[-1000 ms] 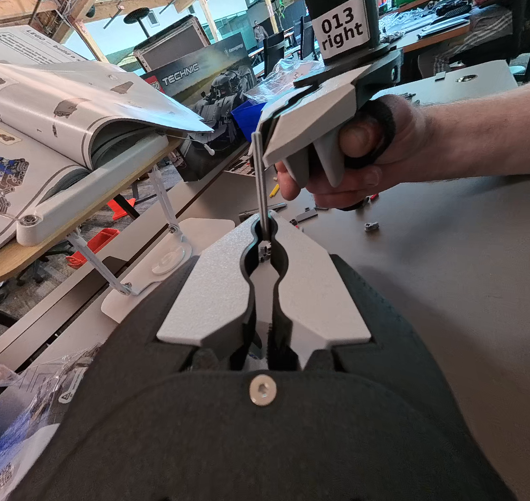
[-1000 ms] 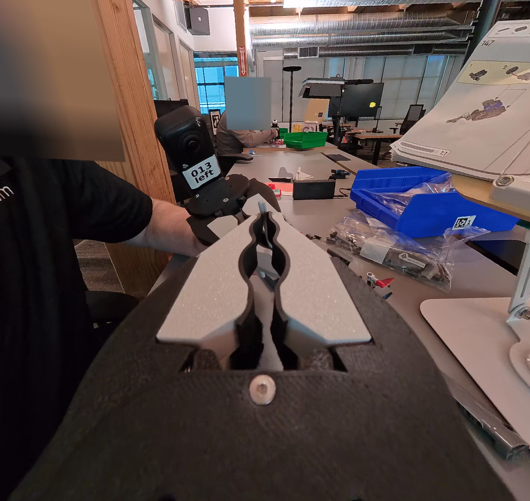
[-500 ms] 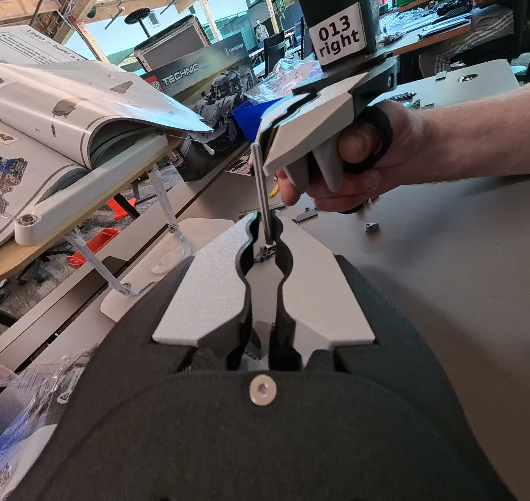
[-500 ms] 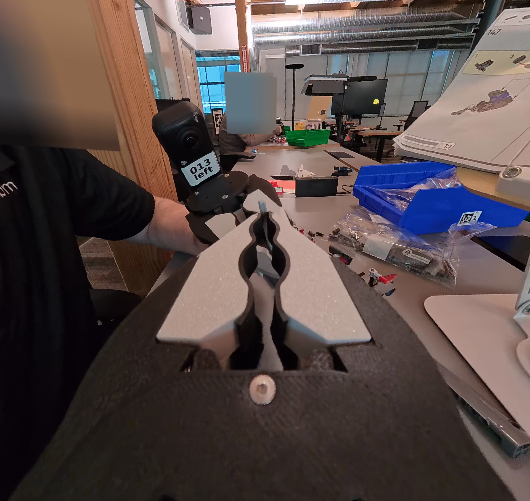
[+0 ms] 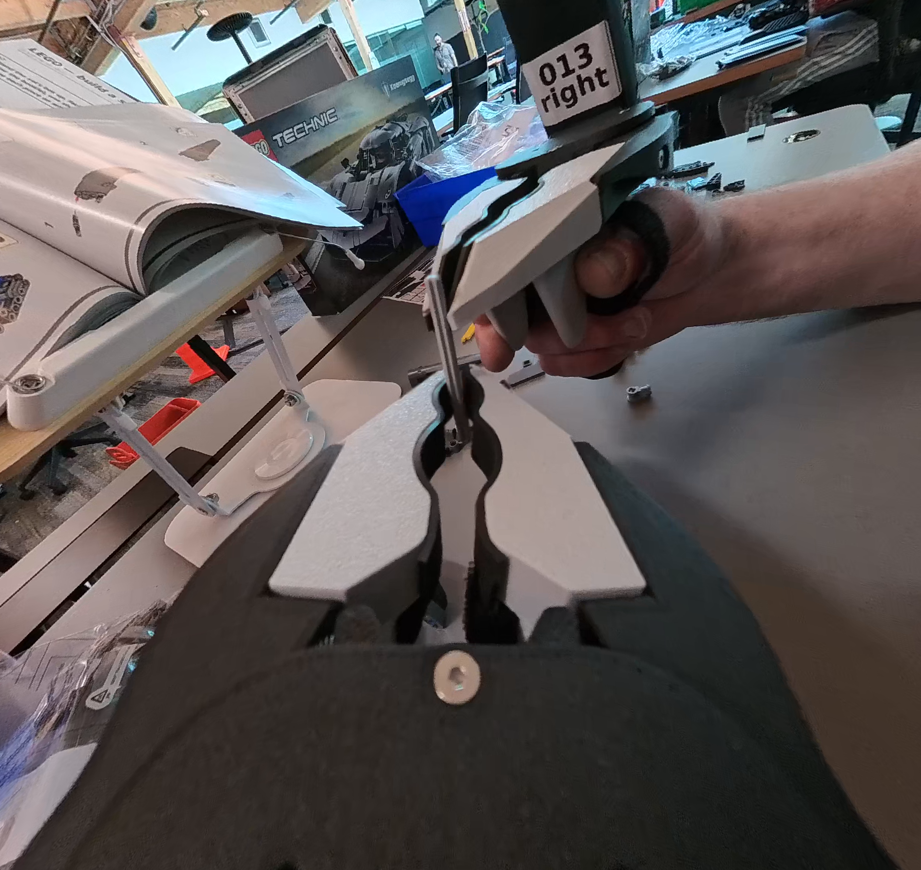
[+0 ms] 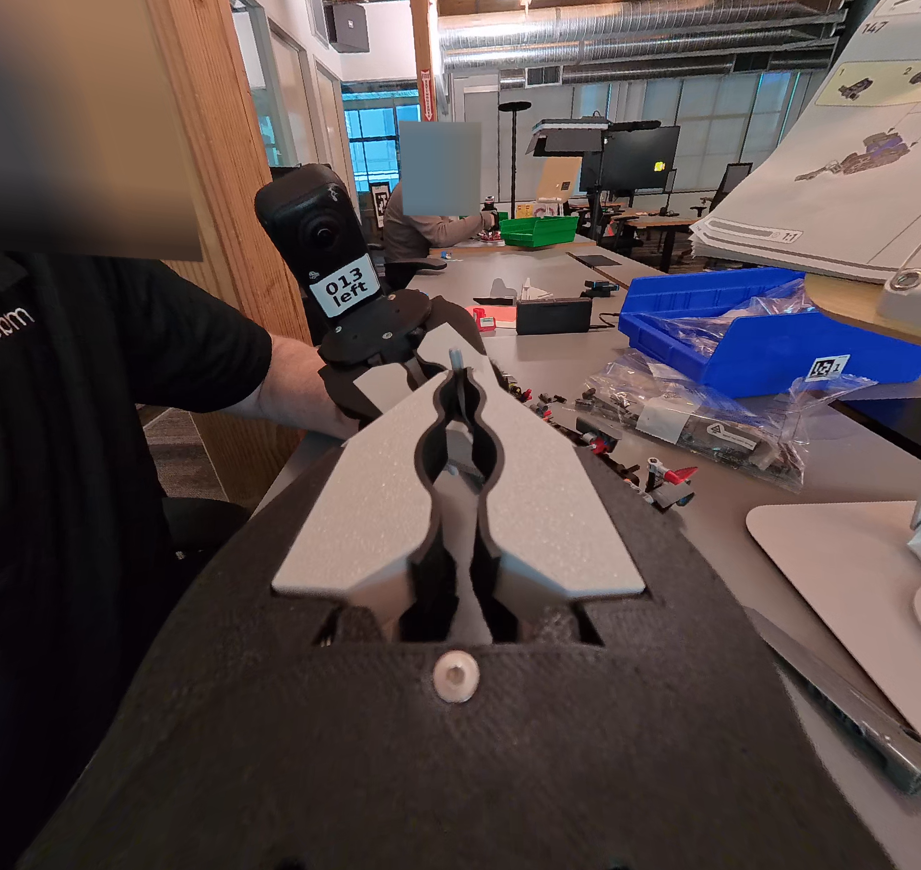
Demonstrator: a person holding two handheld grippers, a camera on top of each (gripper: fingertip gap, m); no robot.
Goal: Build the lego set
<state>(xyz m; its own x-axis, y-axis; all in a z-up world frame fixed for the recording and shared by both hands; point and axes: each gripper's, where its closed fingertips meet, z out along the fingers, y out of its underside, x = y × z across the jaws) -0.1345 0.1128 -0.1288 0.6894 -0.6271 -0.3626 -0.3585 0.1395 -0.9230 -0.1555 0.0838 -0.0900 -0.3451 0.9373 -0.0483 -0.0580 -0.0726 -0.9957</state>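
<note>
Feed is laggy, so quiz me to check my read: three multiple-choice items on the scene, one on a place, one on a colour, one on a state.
1. The grey axle has its lower end:
A) between the left hand-held gripper fingers
B) inside a bin
C) flat on the table

2. The bin behind the parts bag is:
A) red
B) blue
C) yellow

3. The right hand-held gripper is:
A) wide open, empty
B) shut on a bag
C) shut on the axle's upper end

Key: 1A, the axle runs down into that gap; 2B, its walls are blue; 3C, it pinches the rod's top.
</note>
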